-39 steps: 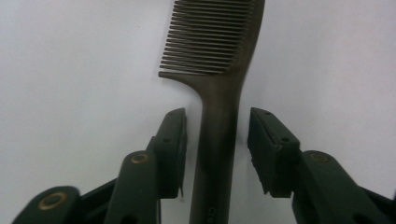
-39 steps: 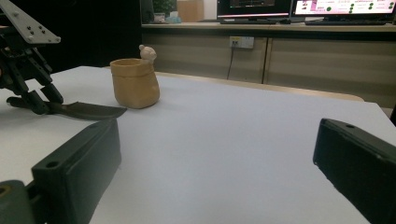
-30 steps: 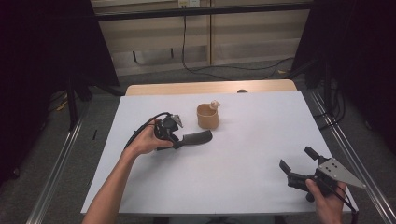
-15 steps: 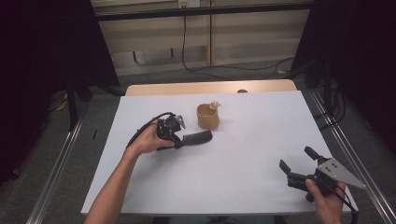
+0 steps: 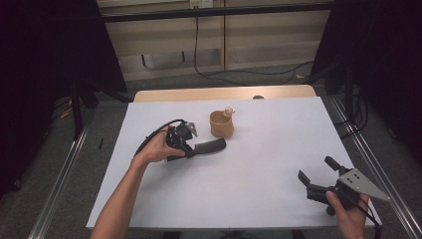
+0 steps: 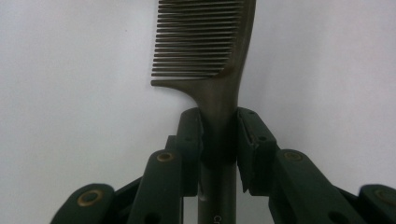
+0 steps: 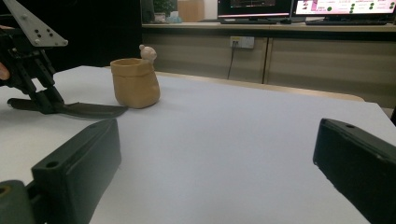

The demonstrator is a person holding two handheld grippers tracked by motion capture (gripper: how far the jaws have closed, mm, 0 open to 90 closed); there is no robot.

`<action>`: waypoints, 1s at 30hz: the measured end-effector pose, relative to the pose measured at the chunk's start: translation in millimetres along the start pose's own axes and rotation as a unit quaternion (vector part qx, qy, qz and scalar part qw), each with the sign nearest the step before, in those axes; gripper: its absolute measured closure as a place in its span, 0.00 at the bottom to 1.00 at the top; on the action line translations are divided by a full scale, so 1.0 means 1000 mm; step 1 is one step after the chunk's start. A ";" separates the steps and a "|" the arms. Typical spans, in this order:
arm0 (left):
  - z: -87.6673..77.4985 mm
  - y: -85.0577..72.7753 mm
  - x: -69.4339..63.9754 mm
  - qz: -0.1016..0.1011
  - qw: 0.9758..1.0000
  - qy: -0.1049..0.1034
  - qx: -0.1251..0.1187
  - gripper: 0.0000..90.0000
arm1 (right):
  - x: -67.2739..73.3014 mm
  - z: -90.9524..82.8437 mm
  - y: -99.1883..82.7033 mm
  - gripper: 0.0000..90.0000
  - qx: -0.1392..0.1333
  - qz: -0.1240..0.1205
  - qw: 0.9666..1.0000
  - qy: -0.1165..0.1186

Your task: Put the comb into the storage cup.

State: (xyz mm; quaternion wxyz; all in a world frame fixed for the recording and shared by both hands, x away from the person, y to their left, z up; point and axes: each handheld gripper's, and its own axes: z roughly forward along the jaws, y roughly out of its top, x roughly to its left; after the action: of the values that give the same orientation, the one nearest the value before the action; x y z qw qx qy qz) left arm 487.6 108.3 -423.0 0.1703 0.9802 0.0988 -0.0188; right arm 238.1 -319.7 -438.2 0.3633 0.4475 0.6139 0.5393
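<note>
A dark comb (image 6: 205, 42) lies flat on the white table (image 5: 259, 199), and my left gripper (image 6: 218, 140) is shut on its handle just below the teeth. In the high view the comb (image 5: 210, 146) points right, toward a small tan cup (image 5: 221, 124) with a little figure on its rim. The left gripper (image 5: 191, 148) sits left of centre in a person's hand. My right gripper (image 5: 316, 169) stands open near the front right corner, nothing between its jaws. From the right gripper view the cup (image 7: 135, 83) and the comb (image 7: 88, 110) lie ahead at the left.
The white table sheet ends close behind the right hand at the front edge. A wooden strip (image 5: 224, 93) borders the far edge. Metal rails (image 5: 368, 149) run along both sides of the table. Cabinets and monitors (image 7: 299, 7) stand beyond the far side.
</note>
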 end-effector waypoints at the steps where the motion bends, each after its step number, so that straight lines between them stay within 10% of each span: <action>1: 0.000 0.000 0.000 -0.001 1.000 0.000 -0.003 0.81 | 0.000 0.000 0.000 0.00 0.000 0.000 1.000 0.000; 30: -0.020 -0.017 -0.007 -0.047 0.996 -0.023 -0.067 0.81 | 0.000 0.000 0.000 0.00 0.002 0.000 1.000 0.000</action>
State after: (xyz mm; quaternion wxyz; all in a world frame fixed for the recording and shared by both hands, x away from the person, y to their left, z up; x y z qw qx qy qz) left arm 477.2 128.8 -409.5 0.2372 0.9601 0.1418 -0.0423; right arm 238.2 -319.9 -438.4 0.3620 0.4481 0.6153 0.5381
